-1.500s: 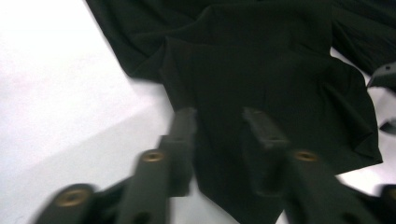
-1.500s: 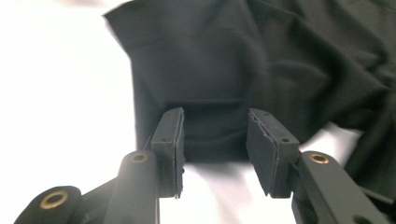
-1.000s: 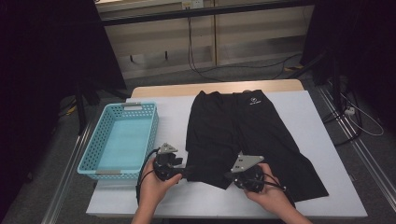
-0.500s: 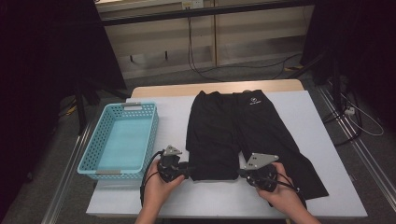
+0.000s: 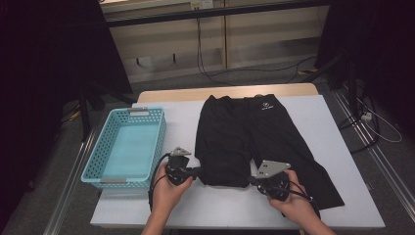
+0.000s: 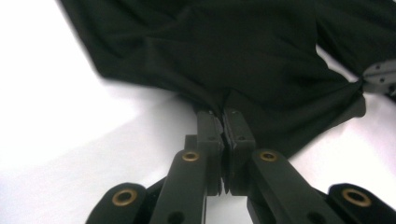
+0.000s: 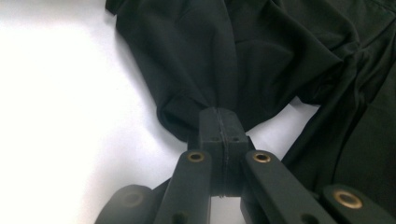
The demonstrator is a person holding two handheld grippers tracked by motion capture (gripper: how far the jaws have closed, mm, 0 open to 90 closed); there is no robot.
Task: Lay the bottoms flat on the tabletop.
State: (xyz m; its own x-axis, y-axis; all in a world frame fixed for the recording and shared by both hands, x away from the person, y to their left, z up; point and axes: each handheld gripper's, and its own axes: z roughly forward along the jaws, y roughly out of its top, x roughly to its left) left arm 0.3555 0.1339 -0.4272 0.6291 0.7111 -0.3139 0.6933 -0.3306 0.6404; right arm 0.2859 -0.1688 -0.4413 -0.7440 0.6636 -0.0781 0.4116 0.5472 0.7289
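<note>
black shorts lie flat on the white table, waistband at the far edge, legs toward you; a turquoise basket stands just beside them at the left. high view: your forearms enter from the bottom edge, and both hands rest low on the near part of the table. your left hand holds the left gripper pointing right at the near left corner of the left leg; your right hand holds the right gripper pointing left at that same leg's near right corner, by the crotch split. the other leg runs out to the near right, partly under your right hand.

left gripper view: the left gripper has its jaws pressed together, pinching a fold of the hem, which puckers at the tips. the other gripper's grey plate shows at the right edge.

right gripper view: the right gripper is likewise clamped tight on bunched cloth, with the fabric gathering into creases above the tips.
</note>
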